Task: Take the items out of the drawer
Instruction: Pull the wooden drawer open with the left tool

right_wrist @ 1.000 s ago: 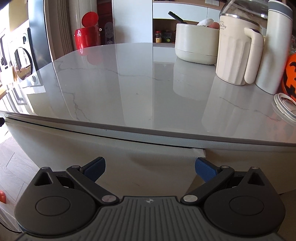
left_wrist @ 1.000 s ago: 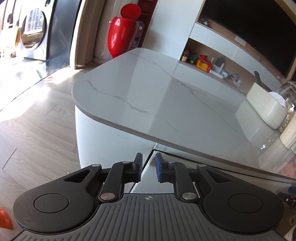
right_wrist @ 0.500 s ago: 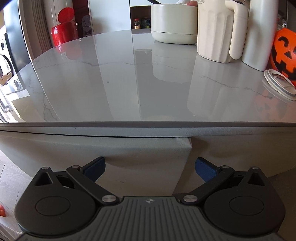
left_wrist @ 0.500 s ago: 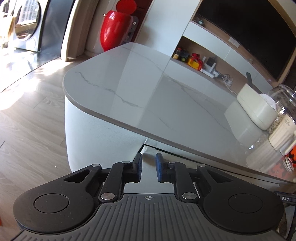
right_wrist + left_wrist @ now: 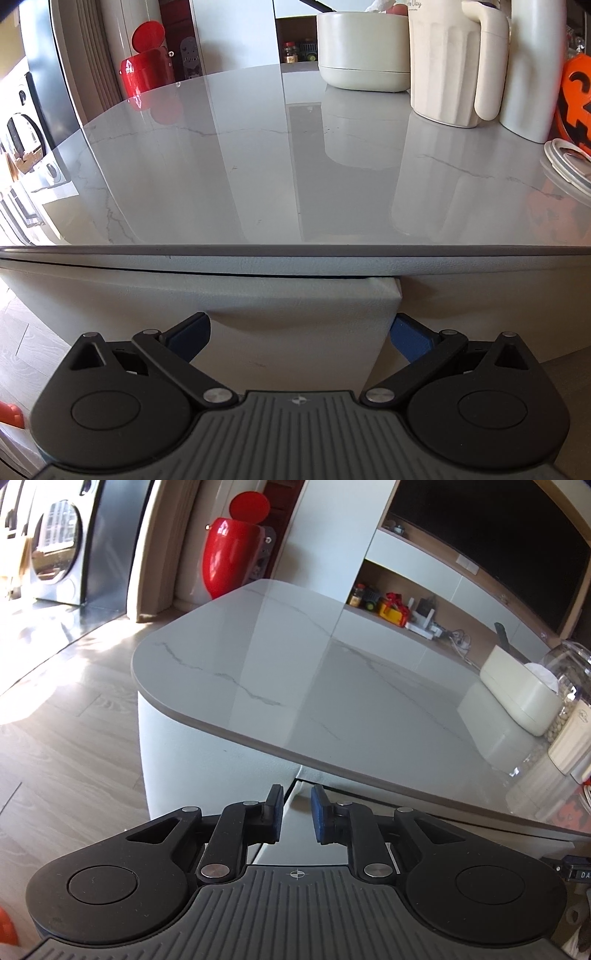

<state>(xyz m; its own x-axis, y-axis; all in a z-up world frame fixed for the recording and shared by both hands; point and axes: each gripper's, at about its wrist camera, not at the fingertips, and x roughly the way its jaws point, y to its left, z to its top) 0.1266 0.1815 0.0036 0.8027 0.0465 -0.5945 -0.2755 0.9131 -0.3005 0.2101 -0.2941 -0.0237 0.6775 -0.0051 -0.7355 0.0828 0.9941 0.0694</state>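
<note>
A white drawer front juts out a little from under the grey marble counter, its right corner sticking forward. In the left wrist view my left gripper has its blue pads close together astride the top edge of the drawer front. The drawer's inside is mostly hidden. Only a dark labelled item peeks in at the far right edge. My right gripper is open wide just in front of the drawer front, holding nothing.
A cream tub, a cream jug, a white bottle, an orange pumpkin pail and a clear lid stand at the counter's back right. A red bin and wooden floor lie to the left.
The right gripper has drawn closer to the counter edge and sits lower against the drawer front. The left view has swung slightly; its pads keep the same narrow gap.
</note>
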